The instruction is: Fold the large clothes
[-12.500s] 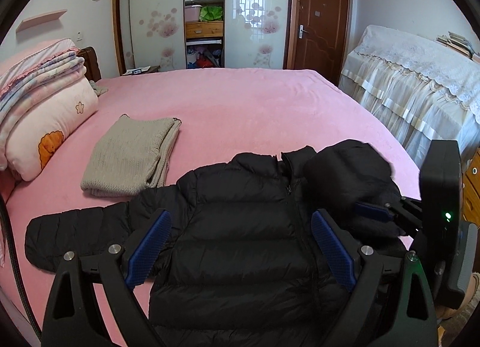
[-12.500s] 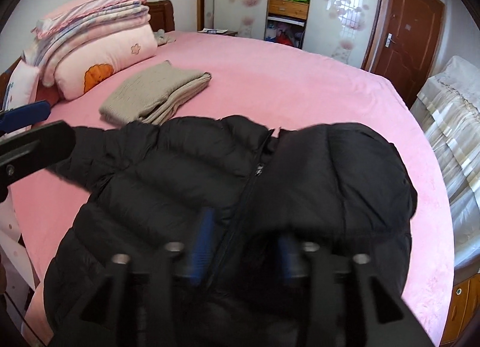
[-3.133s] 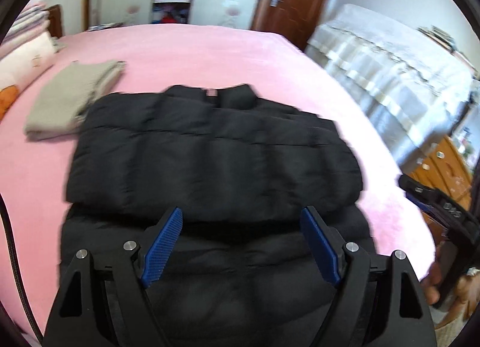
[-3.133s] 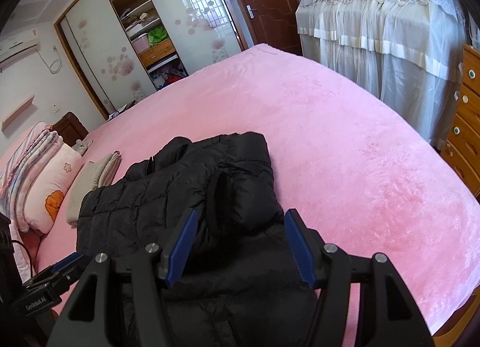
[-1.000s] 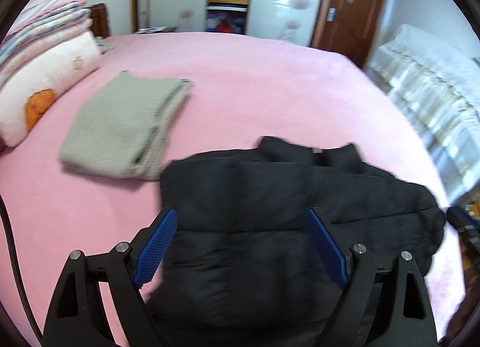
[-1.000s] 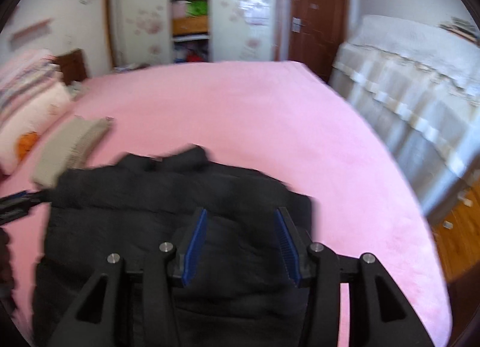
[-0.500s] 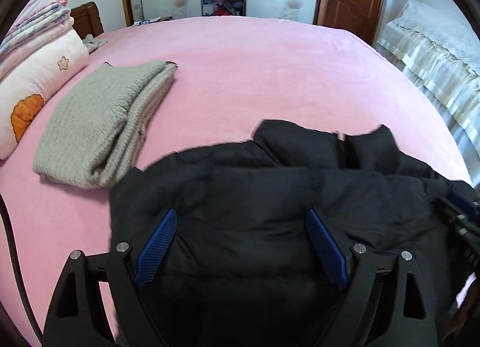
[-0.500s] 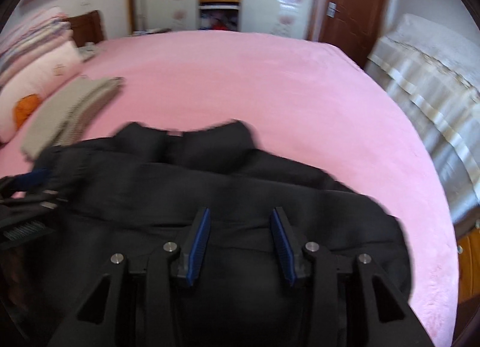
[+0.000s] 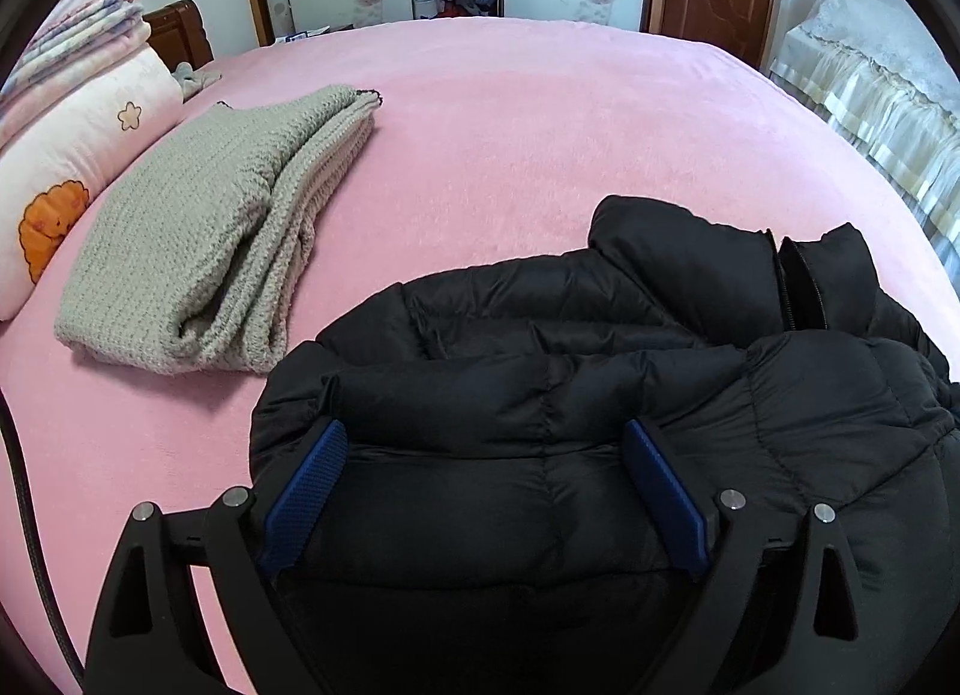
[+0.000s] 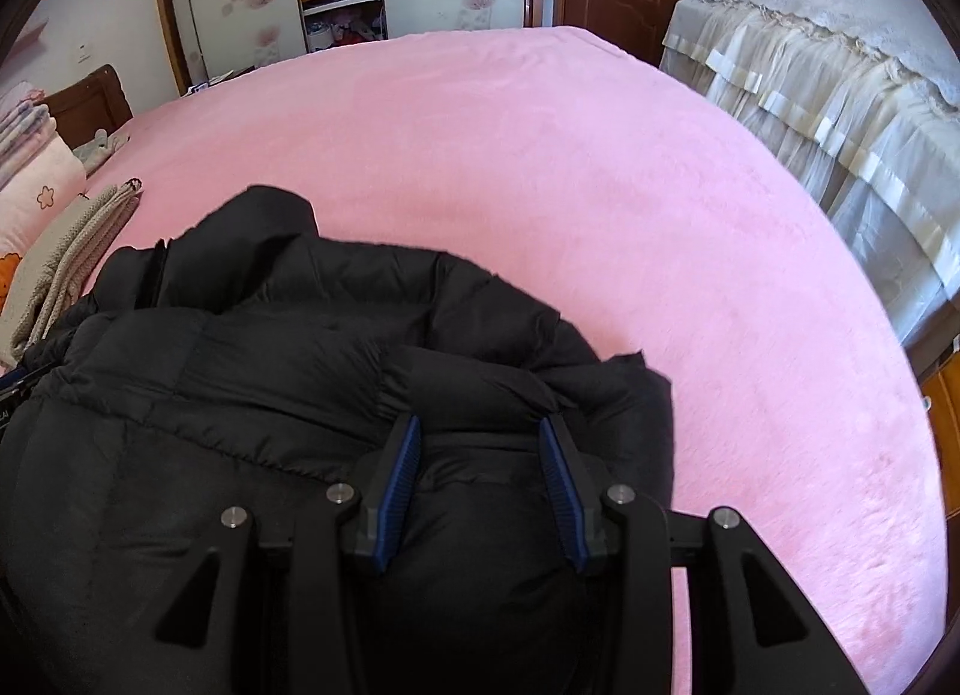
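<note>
Pink bed (image 9: 540,125) filling both views, black puffer jacket (image 9: 600,395) folded on its near part. Left view alone: grey knitted sweater (image 9: 210,233) whole, folded beside the jacket, pillow (image 9: 78,167) behind. Right view alone: draped furniture (image 10: 840,95) past the bed's edge (sweater only a sliver). Left hand-held gripper (image 9: 480,491) tilted down, jaws wide and just opening further, astride the jacket, pads not pressing. Right hand-held gripper (image 10: 477,479) tilted down, jaws narrower, just closing, jacket fabric bunched between; grip unclear.
</note>
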`<state>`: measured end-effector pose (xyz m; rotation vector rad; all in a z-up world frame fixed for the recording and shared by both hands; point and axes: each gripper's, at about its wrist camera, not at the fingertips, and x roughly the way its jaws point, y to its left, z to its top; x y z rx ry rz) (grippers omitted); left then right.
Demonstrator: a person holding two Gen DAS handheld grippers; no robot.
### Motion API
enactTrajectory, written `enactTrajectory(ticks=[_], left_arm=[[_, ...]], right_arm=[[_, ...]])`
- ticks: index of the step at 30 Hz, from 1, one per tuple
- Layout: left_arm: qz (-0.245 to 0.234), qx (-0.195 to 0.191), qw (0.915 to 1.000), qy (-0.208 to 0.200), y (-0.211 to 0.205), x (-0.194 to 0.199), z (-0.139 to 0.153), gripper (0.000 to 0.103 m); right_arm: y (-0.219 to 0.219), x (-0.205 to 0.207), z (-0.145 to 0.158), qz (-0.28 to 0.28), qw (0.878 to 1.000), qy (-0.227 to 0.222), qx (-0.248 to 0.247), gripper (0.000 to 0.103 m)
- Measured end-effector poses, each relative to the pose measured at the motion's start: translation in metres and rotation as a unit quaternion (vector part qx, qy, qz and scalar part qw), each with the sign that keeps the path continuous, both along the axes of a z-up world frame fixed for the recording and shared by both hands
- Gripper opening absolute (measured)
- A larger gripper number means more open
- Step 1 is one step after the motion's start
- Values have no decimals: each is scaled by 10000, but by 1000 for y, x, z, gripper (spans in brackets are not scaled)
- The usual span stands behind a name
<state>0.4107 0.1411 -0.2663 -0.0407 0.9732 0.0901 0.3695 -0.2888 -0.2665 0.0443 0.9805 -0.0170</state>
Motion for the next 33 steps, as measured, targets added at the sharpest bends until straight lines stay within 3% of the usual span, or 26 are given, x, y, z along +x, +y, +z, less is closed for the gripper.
enactTrajectory(ticks=[8, 15, 21, 33], left_arm=[[-48, -52, 10000, -29, 5, -1, -11, 95], [-109, -78, 9995, 270, 8, 2, 7, 95], [-129, -67, 9999, 52, 11, -24, 60, 95], [-311, 23, 9983, -490, 1, -139, 180, 96]], right_arm=[[0, 1, -10, 54, 10000, 78, 2, 40], [-3, -1, 7, -170, 9993, 199, 258, 44], [-4, -27, 67, -220, 9959, -223, 846, 46], [45, -130, 194, 385, 9932, -970, 518, 55]])
